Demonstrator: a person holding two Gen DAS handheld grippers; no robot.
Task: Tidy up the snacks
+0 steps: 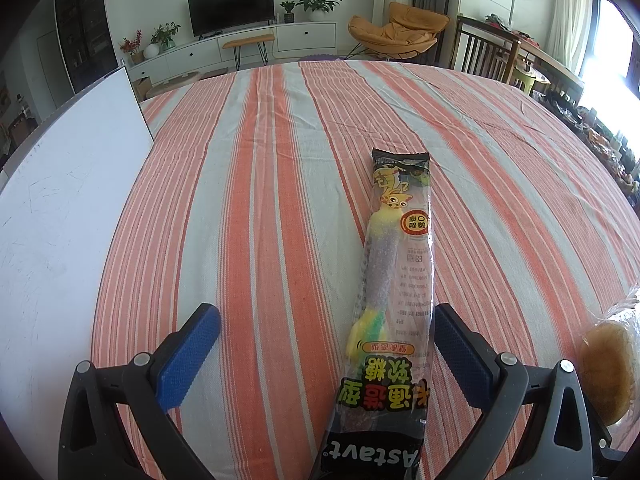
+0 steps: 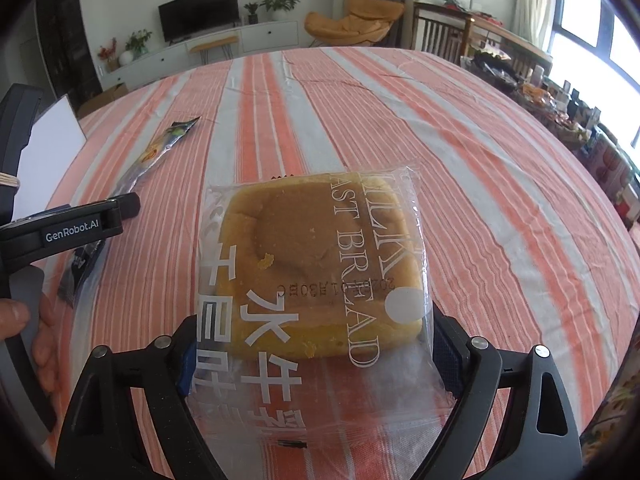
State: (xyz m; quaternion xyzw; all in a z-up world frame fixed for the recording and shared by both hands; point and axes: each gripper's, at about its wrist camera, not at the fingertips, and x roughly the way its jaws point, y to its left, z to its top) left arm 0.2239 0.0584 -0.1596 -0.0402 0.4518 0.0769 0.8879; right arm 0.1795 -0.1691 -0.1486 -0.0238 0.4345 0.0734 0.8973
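Striped cloth (image 1: 280, 160) covers the counter; TV (image 1: 231, 7) behind; left tongs (image 1: 326, 354) released around candy (image 1: 394, 280); right tongs (image 2: 316, 354) released around bread (image 2: 320, 264).

A home living room, plainly: a flat television (image 1: 231, 7) stands on a long white media cabinet (image 1: 256, 46) against the far wall, with potted plants (image 1: 318, 0) lined up along its top. An orange lounge chair (image 1: 396, 30) sits off to the right, wooden dining chairs (image 1: 482, 50) just beside it, and curtains (image 1: 564, 8) hang at a bright window. Up close, an orange-and-grey striped cloth (image 1: 280, 168) covers the surface.
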